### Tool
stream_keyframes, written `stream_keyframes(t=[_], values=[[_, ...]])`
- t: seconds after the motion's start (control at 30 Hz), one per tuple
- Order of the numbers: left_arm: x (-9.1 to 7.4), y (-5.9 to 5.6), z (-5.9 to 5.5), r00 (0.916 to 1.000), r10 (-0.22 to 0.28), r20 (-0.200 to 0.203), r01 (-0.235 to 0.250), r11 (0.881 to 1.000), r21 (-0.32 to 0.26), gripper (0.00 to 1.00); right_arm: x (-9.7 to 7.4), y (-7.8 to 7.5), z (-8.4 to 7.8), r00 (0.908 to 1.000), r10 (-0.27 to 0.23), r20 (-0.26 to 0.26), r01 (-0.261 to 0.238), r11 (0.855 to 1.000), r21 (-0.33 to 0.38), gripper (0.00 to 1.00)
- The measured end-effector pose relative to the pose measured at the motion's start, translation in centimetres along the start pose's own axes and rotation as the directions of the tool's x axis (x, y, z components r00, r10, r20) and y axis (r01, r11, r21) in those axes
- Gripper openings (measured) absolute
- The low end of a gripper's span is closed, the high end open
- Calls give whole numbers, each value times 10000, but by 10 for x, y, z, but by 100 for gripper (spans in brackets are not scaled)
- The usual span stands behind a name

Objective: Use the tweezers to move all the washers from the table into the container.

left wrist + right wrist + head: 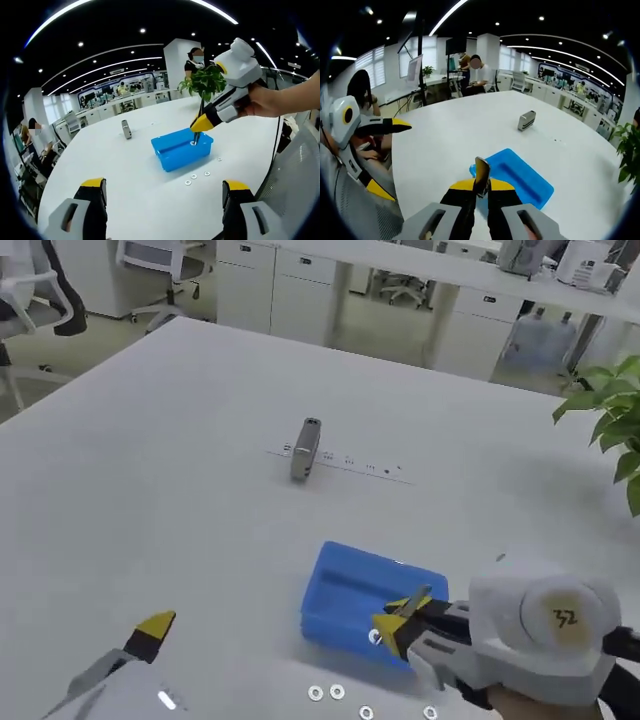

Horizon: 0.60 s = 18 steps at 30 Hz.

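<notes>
I had the white table [200, 490] under the rig, matte, smooth and flat, good for sliding but poor for getting under thin parts. The blue container [350, 585] sat on it near me, a shallow rectangular plastic tray with rounded corners and a raised rim.

The right gripper [481, 187] hovered over the container's near edge, its jaws pinched nearly together on the tweezers [481, 175], a thin flat metal strip that pointed down into the tray. In the left gripper view their tip sat just inside the rim, with what looked like a small ring at it. I could not tell if that was a washer in the tweezers or one already lying in the tray. The left gripper [162, 187] hung back low over bare table, jaws wide apart, nothing in them.

A grey metal block [305, 448] lay well apart, mid-table, and was not part of the job.

Four washers [337, 693] lay on the table just beside the container's near side, tiny flat shiny rings, loosely scattered and not touching.

I judged this the drop-off step, with the task partly done. The next move called for a release over the tray, then a low approach to the closest washer, with one tweezer tip through its hole or under its edge, since flat rings skate on a smooth top.
</notes>
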State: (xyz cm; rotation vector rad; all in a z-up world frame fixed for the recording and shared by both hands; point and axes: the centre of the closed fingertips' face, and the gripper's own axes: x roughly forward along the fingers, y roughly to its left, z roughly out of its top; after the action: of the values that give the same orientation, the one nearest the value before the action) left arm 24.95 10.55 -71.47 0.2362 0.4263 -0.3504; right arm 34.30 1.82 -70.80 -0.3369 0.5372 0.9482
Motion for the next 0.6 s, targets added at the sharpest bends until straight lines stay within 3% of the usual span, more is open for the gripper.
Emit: stream_keyframes(t=[0.23,0.3,0.6], values=[[0,1,-1,10000,74,-5,-74,10000,-53,99,28,-13,9,10000,-24,95,22,9998,201,4],[2,1,-4,9997,136,-206,-132,9997,194,99,36,-15,10,10000,-18,93,16,9997,227,4],[4,-1,-10,9990,-25,-456,37,9996,268,99,72,-16,-4,9998,19,-204,-1,9963,857,4]])
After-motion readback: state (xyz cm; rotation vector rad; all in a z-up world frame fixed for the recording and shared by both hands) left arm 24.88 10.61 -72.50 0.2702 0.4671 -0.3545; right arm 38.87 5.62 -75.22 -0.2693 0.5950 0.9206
